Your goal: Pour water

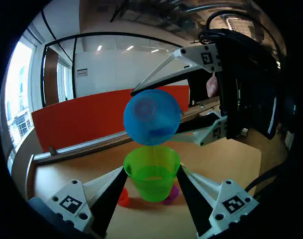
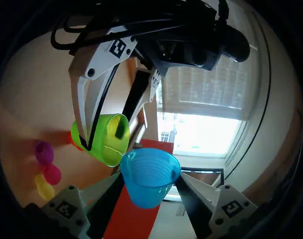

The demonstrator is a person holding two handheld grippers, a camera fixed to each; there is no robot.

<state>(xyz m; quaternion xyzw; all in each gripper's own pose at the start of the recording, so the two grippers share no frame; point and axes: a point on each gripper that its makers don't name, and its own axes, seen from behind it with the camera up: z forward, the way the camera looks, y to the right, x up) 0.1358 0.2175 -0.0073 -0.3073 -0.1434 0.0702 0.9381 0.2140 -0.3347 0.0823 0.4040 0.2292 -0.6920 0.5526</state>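
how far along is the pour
Done: the green cup in the left gripper already holds some water. In hand: the right gripper tips the blue cup above it, a thin stream falling. Left: finishing the pour and righting the blue cup.

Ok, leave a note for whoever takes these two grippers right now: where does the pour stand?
Left gripper: shut on the green cup, held upright.
Right gripper: shut on the blue cup, tipped above the green one.
Done: a thin stream of water is running in; the green cup looks partly filled.
Left: probably finish the pour, then bring the blue cup back upright.
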